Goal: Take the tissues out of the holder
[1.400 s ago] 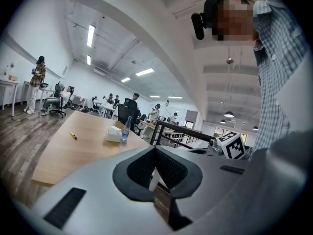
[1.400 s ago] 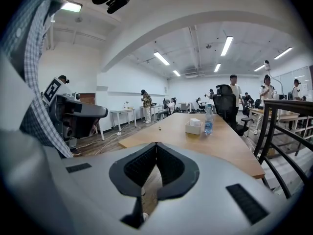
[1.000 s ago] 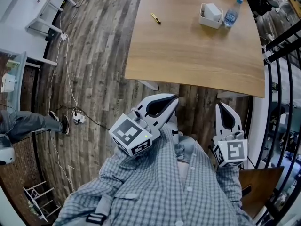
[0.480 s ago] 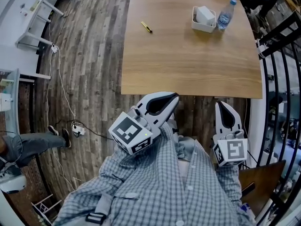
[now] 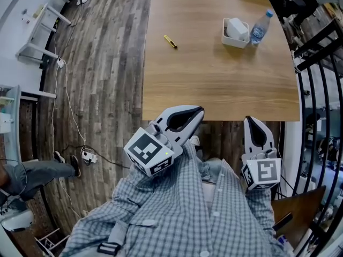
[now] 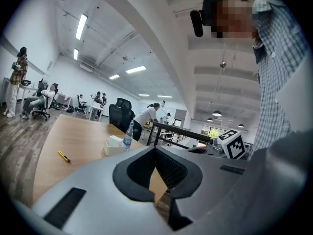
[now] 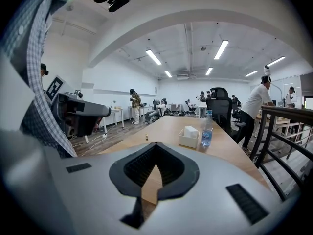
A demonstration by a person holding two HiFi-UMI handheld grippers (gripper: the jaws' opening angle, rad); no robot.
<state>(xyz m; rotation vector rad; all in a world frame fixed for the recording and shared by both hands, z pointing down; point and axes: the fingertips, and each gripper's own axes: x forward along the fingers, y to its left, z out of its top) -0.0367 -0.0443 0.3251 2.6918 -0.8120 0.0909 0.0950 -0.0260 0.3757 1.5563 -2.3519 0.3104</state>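
Edged closer to tabletop; left tongs and right tongs closed, empty. Approach step; next: reach holder, open over tissues.

holder left of bottle

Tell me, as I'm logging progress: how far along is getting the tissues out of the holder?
Done: nothing; the tissues sit in the holder at the far side of the table, beside a bottle. In hand: nothing; the left gripper and right gripper are shut, empty, short of the near edge. Left: reach the holder, grip the tissues, pull them out.
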